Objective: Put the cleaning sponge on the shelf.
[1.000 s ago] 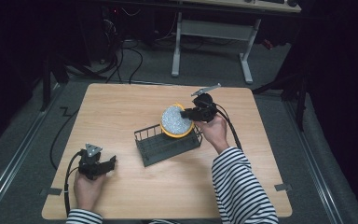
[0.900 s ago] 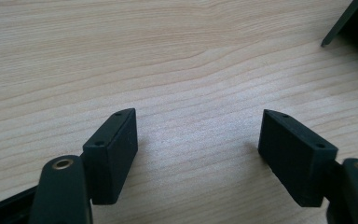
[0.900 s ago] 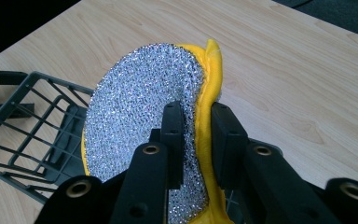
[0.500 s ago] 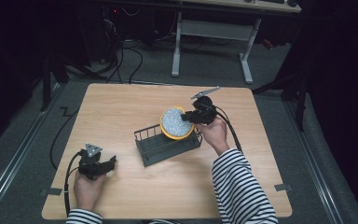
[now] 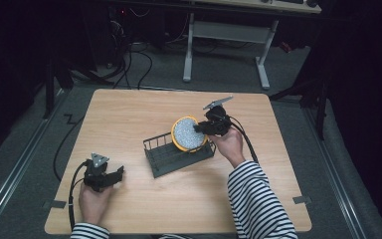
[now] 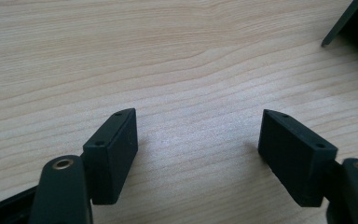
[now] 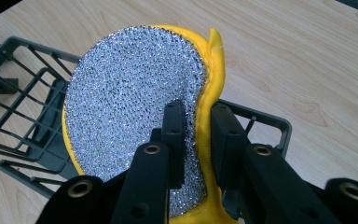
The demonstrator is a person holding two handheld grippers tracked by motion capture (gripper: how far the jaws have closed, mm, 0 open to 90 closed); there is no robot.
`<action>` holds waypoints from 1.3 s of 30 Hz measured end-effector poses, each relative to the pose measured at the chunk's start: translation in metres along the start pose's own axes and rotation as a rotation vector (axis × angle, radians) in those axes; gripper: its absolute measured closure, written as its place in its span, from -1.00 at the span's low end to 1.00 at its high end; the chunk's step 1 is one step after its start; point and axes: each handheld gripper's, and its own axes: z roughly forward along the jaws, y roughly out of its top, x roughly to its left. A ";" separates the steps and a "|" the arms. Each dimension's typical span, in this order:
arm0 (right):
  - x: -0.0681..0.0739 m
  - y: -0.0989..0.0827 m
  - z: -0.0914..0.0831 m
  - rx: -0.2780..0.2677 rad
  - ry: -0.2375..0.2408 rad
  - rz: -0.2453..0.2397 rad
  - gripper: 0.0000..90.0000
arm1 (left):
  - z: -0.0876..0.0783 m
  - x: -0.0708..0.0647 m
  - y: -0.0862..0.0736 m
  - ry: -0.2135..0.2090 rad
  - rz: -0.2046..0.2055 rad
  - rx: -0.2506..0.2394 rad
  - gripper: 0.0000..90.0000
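Dark flooring and trailing cables are surrounding the pale wooden table (image 5: 129,114), where a dark wire basket (image 5: 166,157) is sitting near the middle. Over the basket's right end, the right tool (image 5: 199,128) is pinching a round yellow scouring pad (image 5: 188,133) by its edge and holding it upright, silver mesh face toward the left, probably so it can slip down between the wires. At the near left, the left tool (image 5: 117,174) is resting on the table with its jaws spread and empty, seemingly keeping clear.
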 end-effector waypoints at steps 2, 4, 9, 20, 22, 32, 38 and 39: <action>0.000 -0.001 0.001 0.005 -0.001 -0.009 0.73 | 0.000 0.000 0.000 0.000 0.000 0.000 -0.36; 0.000 -0.002 0.001 0.011 -0.001 -0.014 0.73 | 0.000 0.000 0.000 0.000 0.000 0.000 -0.36; 0.001 -0.006 0.004 0.035 -0.001 -0.029 0.74 | 0.000 0.000 0.000 0.000 0.000 0.000 -0.36; 0.006 -0.012 -0.003 0.017 -0.043 -0.034 0.16 | 0.000 0.000 0.000 0.000 0.000 0.000 -0.36; 0.008 -0.014 -0.011 -0.029 -0.078 -0.033 0.08 | 0.000 0.000 0.000 0.000 0.000 0.000 -0.36; -0.004 -0.058 -0.058 -0.132 -0.146 0.066 0.01 | 0.000 0.000 0.000 0.000 -0.001 0.000 -0.36; -0.017 -0.107 -0.077 -0.154 -0.204 0.145 0.05 | 0.000 0.000 0.000 0.001 -0.001 0.000 -0.36; -0.018 -0.111 -0.079 -0.153 -0.208 0.153 0.06 | 0.000 0.000 0.000 0.001 -0.001 0.000 -0.36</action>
